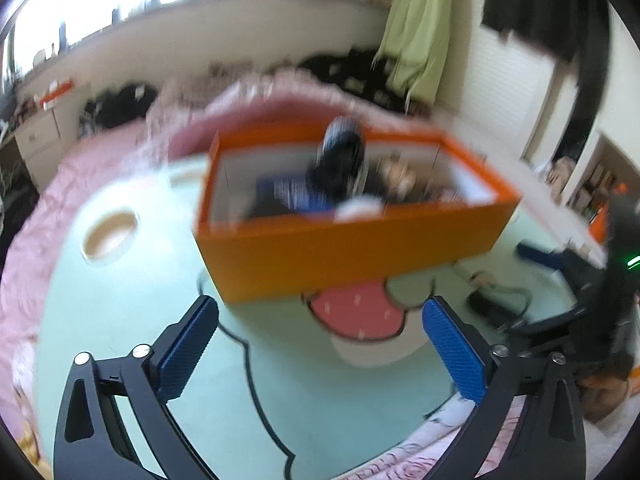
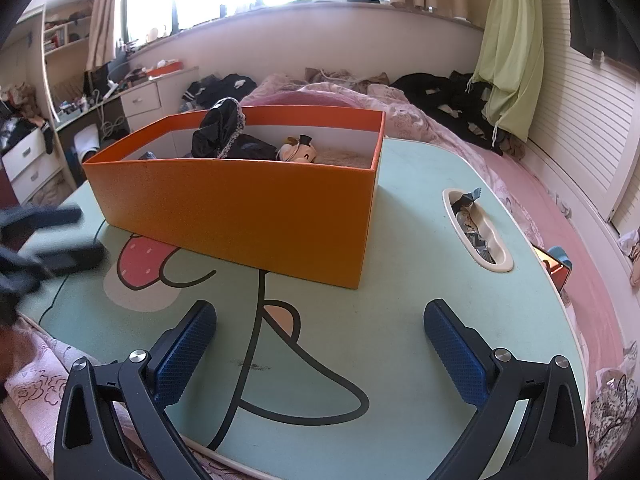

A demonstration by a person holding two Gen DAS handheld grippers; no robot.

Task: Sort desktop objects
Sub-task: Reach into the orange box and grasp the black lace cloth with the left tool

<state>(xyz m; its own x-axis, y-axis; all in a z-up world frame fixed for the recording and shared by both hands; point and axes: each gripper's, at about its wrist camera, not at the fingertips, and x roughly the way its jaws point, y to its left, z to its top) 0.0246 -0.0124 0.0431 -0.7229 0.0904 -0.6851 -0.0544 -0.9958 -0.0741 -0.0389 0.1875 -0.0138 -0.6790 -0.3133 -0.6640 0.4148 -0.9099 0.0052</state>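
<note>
- Straight ahead of both grippers, the open orange cardboard box (image 2: 240, 208) sits on the mint-green cartoon-printed lap table (image 2: 420, 320), long axis running left-right.
- Right gripper (image 2: 320, 348): jaws wide apart, empty; nearer the box's right end.
- Left gripper (image 1: 320, 344): likewise wide apart, empty.

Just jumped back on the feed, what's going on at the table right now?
Both tools are open and hold nothing. The left tool and the right tool hover over the green cartoon table, facing the orange box. Inside it lie a black lace-trimmed cloth and a small figurine. Wrappers sit in the table's recessed slot.
</note>
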